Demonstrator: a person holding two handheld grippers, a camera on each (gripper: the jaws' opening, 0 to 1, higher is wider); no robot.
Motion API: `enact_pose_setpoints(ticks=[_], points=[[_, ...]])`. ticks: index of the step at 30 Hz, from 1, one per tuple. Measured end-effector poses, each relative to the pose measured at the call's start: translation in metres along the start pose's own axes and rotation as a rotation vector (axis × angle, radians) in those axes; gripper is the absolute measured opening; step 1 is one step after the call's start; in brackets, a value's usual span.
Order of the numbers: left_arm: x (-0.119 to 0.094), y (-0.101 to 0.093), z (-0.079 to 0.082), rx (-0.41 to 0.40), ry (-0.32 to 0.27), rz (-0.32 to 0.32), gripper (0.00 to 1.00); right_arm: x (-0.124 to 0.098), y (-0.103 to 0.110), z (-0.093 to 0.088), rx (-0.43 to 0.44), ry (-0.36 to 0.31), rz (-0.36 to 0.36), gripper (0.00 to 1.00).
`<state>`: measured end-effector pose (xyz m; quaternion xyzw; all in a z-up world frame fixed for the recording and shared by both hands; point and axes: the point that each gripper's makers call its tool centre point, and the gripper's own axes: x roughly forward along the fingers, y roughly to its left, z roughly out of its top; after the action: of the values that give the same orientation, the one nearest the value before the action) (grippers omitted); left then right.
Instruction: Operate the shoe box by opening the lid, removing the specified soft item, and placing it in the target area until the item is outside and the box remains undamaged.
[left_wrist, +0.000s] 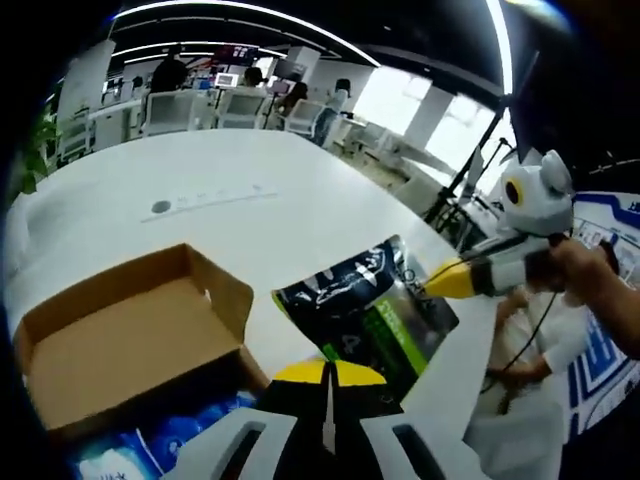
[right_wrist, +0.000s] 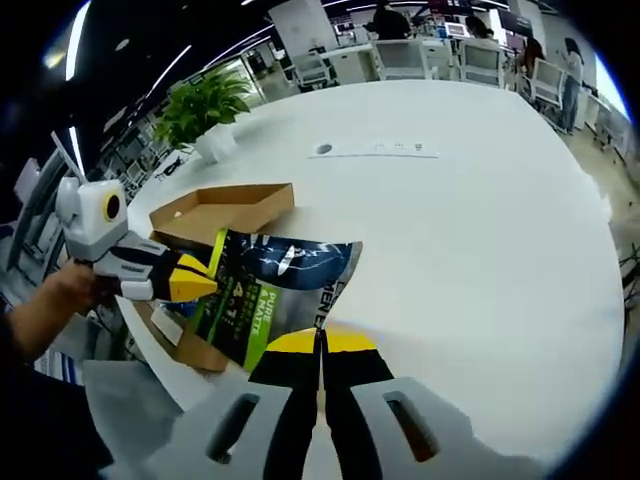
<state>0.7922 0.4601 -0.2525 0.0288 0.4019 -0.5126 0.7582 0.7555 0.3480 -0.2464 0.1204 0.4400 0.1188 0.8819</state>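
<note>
Both jaw pairs are pressed on the pouch (left_wrist: 372, 300), one at each end, above the open box (left_wrist: 120, 340). Transfer to the table (right_wrist: 480, 200) should be made level, without tugging.

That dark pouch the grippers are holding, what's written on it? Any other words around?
"PURE WHITE", partly blurred, and "4:1": green panel of the pouch, right gripper view.
White script on the pouch's dark top: unreadable.
Small print on the blue packets in the box: too blurred.

One shoe box (left_wrist: 120, 340), one dark pouch (left_wrist: 365, 300), two tools (left_wrist: 330, 372) (right_wrist: 322, 342).
</note>
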Motion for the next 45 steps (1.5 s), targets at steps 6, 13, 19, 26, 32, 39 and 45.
enact_pose_setpoints(ticks=[6,13,19,26,32,39,45], points=[[0.013,0.001,0.000,0.018,0.031,0.002,0.00,0.003,-0.006,-0.006,0.012,0.015,-0.012,0.00],[0.029,0.002,-0.002,0.064,0.074,0.005,0.00,0.011,-0.017,-0.011,0.019,0.035,-0.029,0.00],[0.040,0.005,-0.008,0.120,0.119,0.009,0.00,0.019,-0.026,-0.013,0.031,0.041,-0.035,0.00],[0.050,0.007,-0.015,0.220,0.177,0.023,0.01,0.034,-0.037,-0.017,0.041,0.055,-0.037,0.00],[0.055,0.010,-0.015,0.327,0.212,0.031,0.01,0.044,-0.043,-0.023,0.061,0.060,-0.035,0.00],[0.062,0.009,-0.017,0.424,0.253,0.038,0.01,0.047,-0.045,-0.027,0.060,0.060,-0.044,0.00],[0.069,0.013,-0.020,0.537,0.299,0.042,0.01,0.051,-0.049,-0.030,0.069,0.059,-0.045,0.00]])
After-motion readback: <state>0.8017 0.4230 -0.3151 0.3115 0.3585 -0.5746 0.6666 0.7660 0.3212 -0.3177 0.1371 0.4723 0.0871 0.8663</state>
